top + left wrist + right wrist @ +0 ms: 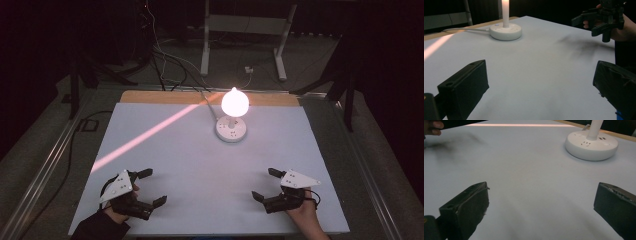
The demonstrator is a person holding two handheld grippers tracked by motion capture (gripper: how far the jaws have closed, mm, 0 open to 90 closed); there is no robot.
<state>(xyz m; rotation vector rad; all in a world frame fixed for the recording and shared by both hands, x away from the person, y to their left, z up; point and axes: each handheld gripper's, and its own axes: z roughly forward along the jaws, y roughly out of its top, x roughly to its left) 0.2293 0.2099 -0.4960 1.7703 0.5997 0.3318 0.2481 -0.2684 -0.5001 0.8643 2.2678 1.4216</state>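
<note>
A small white lamp with a glowing bulb (234,101) stands on a round white base (231,129) at the back middle of the white table (200,165). That base (505,31) sits far ahead in the left gripper view, and the base (591,145) lies at upper right in the right gripper view. My left gripper (152,187) rests open near the front left, nothing between its jaws. Near the front right my right gripper (265,184) is open too, jaws wide apart and bare. The right gripper (599,18) and its hand appear at the upper right of the left gripper view.
The lamp's cable (207,102) runs back off the table over a wooden strip (165,97). A pink streak of light (150,134) crosses the table's left half. Beyond the table stand a white metal frame (245,30) and loose cables on the floor.
</note>
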